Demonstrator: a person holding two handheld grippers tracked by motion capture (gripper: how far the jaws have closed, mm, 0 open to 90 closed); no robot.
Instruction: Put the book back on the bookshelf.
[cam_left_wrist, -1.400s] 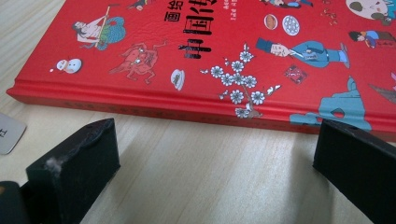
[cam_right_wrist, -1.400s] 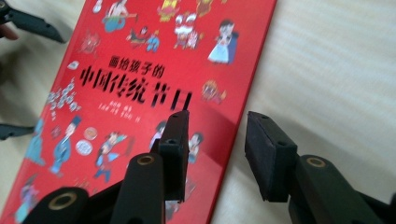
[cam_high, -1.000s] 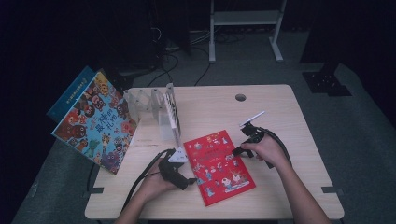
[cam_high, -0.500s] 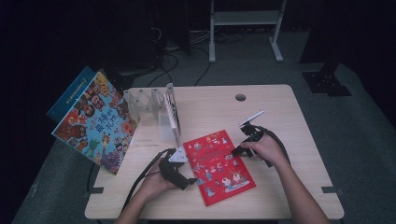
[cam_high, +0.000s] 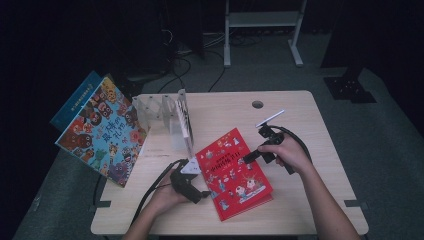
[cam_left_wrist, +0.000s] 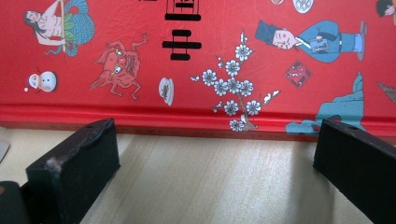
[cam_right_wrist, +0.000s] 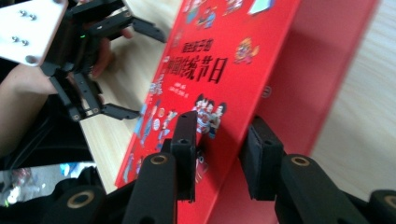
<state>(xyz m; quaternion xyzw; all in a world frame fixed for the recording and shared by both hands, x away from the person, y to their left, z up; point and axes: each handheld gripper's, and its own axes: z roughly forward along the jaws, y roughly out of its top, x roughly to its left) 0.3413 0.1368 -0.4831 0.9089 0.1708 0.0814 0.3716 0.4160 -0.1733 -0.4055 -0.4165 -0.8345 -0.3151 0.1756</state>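
A red picture book (cam_high: 232, 172) lies flat on the wooden table (cam_high: 310, 200), its spine towards my left hand. My right gripper (cam_high: 247, 159) is at its right edge. In the right gripper view the front cover (cam_right_wrist: 205, 60) is tilted up off the pages, and its free edge runs between the jaws of the right gripper (cam_right_wrist: 222, 140), one pad on each face. My left gripper (cam_high: 204, 186) rests on the table beside the spine. Its jaws (cam_left_wrist: 217, 140) stand wide open with bare wood between them, just short of the book (cam_left_wrist: 196, 56). The left gripper (cam_right_wrist: 144, 74) also appears beyond the cover.
A clear book stand (cam_high: 160, 112) holds an upright black-and-white book (cam_high: 185, 122) at the table's back left. A colourful picture book (cam_high: 102, 132) leans past the left edge, in front of a blue one (cam_high: 75, 100). A cable hole (cam_high: 257, 104) sits near the far edge.
My right hand has risen a little, and the book's cover edge has come up with it. The left hand and its gripper have stayed put.
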